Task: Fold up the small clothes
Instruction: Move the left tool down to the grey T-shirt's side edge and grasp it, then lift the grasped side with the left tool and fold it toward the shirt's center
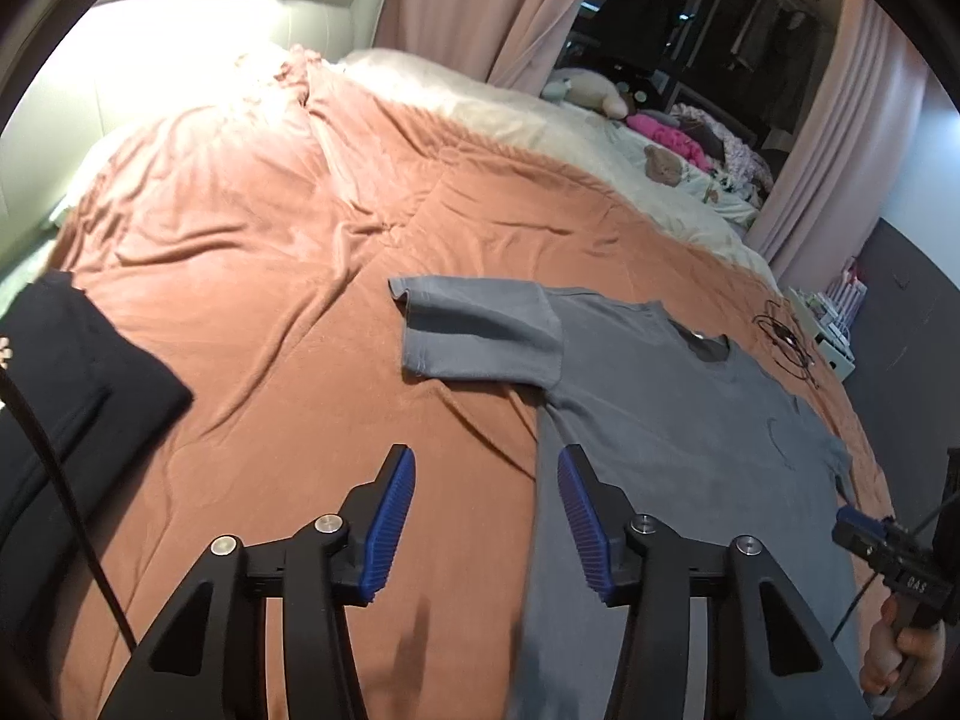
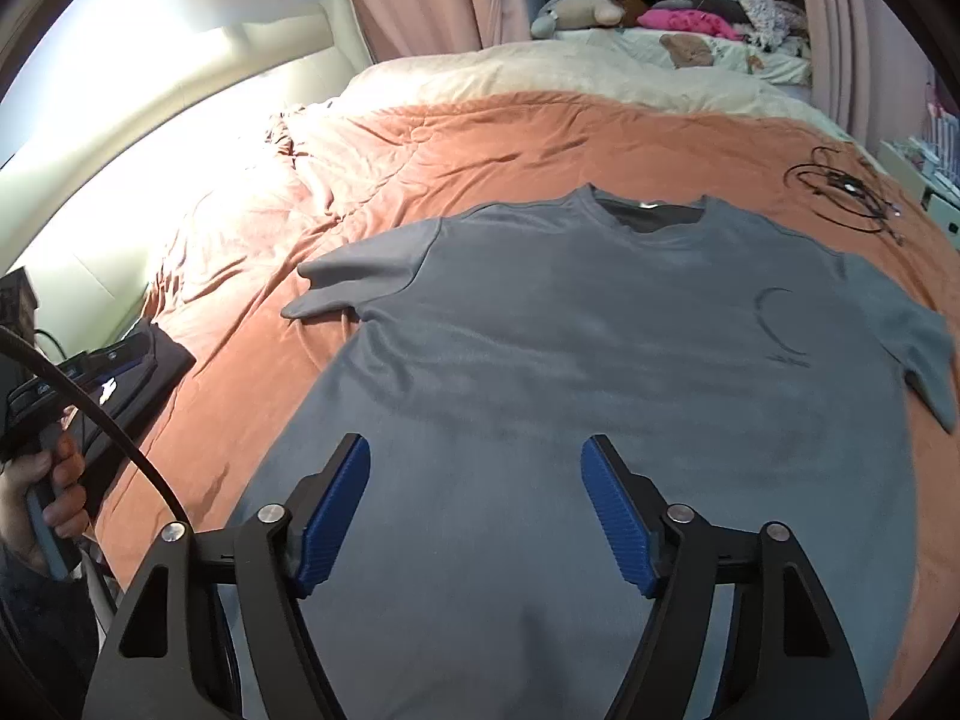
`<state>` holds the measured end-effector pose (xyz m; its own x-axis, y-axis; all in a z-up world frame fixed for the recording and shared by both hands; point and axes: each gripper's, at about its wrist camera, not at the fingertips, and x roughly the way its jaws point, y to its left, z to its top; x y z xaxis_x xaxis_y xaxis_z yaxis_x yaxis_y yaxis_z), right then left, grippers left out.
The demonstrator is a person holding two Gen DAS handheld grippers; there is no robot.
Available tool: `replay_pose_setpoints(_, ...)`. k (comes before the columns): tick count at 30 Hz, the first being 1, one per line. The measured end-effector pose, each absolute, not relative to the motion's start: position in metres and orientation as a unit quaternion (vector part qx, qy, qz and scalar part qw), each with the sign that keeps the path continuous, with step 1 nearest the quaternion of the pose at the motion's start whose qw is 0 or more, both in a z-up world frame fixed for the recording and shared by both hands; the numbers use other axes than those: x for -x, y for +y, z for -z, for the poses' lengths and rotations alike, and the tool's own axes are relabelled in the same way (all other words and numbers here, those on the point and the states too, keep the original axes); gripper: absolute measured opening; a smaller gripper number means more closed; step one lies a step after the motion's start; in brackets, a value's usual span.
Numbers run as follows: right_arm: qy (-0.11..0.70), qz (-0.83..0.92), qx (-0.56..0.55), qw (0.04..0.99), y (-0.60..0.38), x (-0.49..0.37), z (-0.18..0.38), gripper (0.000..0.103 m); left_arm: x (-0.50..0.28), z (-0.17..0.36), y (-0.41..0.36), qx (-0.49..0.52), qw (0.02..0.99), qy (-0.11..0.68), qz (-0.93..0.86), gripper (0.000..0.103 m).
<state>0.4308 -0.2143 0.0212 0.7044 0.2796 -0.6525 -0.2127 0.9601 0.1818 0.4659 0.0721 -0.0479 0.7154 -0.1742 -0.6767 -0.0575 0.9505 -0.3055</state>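
- Grey short-sleeved cotton T-shirt (image 2: 600,360) lies flat, front up, on rust-orange bedspread (image 1: 252,312); one sleeve folded inward.
- Left gripper (image 1: 486,516) spread, empty, over the shirt's side edge.
- Right gripper (image 2: 474,516) spread, empty, above the lower shirt.
- Folded black garment (image 1: 90,372) nearby.

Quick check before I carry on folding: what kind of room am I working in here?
Almost certainly a bedroom. The grey T-shirt lies spread on a bed's rust-orange cover, pink curtains hang behind, and stuffed toys sit at the far side.
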Motion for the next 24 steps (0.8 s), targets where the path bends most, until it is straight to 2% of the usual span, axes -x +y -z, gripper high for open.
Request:
replay_pose_setpoints(8, 0.381, -0.138, -0.049, 0.913, -0.202, -0.490, -0.010, 0.067, -0.544, 0.085, 0.093, 0.177, 0.897, 0.404, 0.018, 0.047)
replay_pose_setpoints(11, 0.390, -0.143, -0.047, 0.908, -0.196, -0.509, -0.006, 0.059, -0.566, 0.101, 0.098, 0.184, 0.892, 0.414, 0.015, 0.047)
replay_pose_setpoints(19, 0.409, -0.142, -0.041, 0.900, -0.176, -0.555, 0.011, 0.055, -0.618, 0.141, 0.107, 0.190, 0.874, 0.448, 0.005, 0.047)
replay_pose_setpoints(20, 0.412, -0.141, -0.041, 0.899, -0.173, -0.559, 0.013, 0.055, -0.623, 0.145, 0.106, 0.189, 0.871, 0.453, 0.003, 0.045)
replay_pose_setpoints(22, 0.417, -0.141, -0.042, 0.897, -0.167, -0.569, 0.018, 0.055, -0.632, 0.155, 0.106, 0.195, 0.863, 0.466, 0.004, 0.034)
replay_pose_setpoints(24, 0.421, -0.142, -0.044, 0.895, -0.160, -0.580, 0.022, 0.055, -0.634, 0.161, 0.106, 0.201, 0.857, 0.474, 0.009, 0.015)
